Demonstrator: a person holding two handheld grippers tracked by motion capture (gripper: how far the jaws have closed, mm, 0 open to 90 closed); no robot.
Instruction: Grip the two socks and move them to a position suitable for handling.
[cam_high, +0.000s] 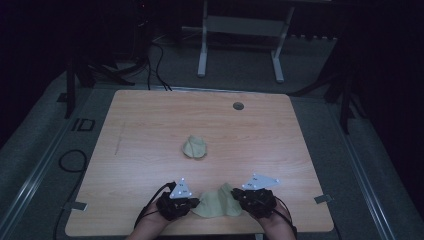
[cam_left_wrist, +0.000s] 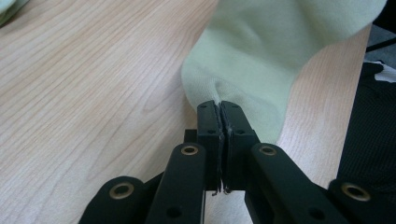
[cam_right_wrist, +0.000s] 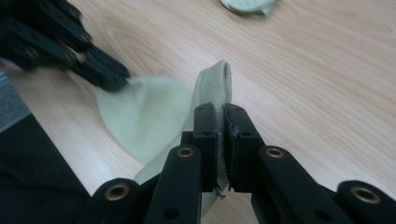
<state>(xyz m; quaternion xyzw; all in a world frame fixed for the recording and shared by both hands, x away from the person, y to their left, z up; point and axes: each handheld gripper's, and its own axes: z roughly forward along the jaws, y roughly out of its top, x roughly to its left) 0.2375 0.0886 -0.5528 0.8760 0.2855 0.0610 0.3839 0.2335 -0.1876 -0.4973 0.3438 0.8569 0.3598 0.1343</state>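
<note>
I have a pale green sock (cam_high: 216, 204) pinched at both ends near my edge of the wooden table (cam_high: 150, 130). The left gripper (cam_high: 192, 202) has its jaws pressed flat together on a fold of the knit at one end; in the left gripper view the fabric (cam_left_wrist: 261, 60) bunches right where the pads meet and rises away from them. The right gripper (cam_high: 239, 196) is clamped just as tightly on the other end, and in the right gripper view a ribbed band (cam_right_wrist: 218, 86), the cuff I think, stands up out of the closed jaws while the rest of the sock drapes down toward the left gripper (cam_right_wrist: 100, 74).

I judge the two-ended hold is there to let me stretch the sock out or lift it clear of the wood, since a limp thing like this folds on itself if taken from one point. The right end sits a little higher than the left, so the middle sags and rests on the table between the grippers.

A second pale green sock (cam_high: 195, 148) lies crumpled near the middle of the table, well apart from the one I hold (its mate, most likely, waiting to be paired).

As for writing, the socks show no label or brand. On the floor to the left of the table two pale marks (cam_high: 83, 125) look like the letters "ID", though in this dim light I cannot be sure.
</note>
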